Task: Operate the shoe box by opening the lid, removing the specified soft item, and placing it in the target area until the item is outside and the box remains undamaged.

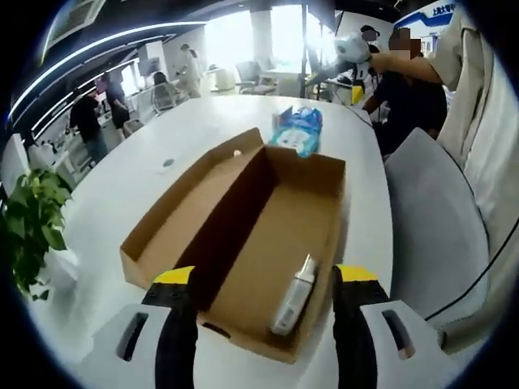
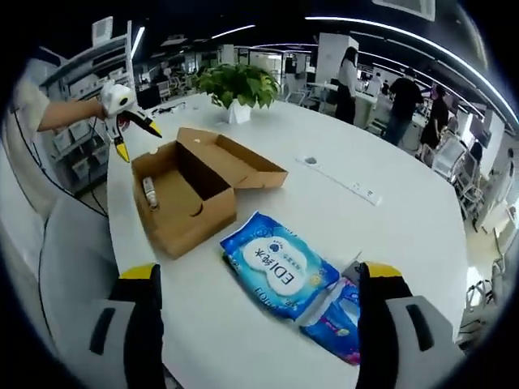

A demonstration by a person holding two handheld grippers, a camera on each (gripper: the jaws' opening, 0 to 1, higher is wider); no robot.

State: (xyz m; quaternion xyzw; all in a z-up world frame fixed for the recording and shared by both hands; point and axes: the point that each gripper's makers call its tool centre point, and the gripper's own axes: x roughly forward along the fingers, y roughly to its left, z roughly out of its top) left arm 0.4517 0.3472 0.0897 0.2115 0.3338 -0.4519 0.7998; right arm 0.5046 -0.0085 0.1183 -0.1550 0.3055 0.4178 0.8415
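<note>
A brown cardboard shoe box [image 2: 193,197] sits open on the round white table [image 2: 324,211], its hinged lid [image 2: 237,159] folded back flat beside it. Inside the box lies a small white bottle [image 1: 294,295]. Just beside the box, outside it, lie a blue soft pack of wet wipes [image 2: 280,274] and a second blue packet [image 2: 340,318] touching it. The left gripper [image 1: 268,340] hangs over the box's near end, jaws spread wide, holding nothing. The right gripper [image 2: 259,324] hovers above the wipes, jaws wide apart and empty. A green potted plant [image 2: 237,87] stands beyond the box.
</note>
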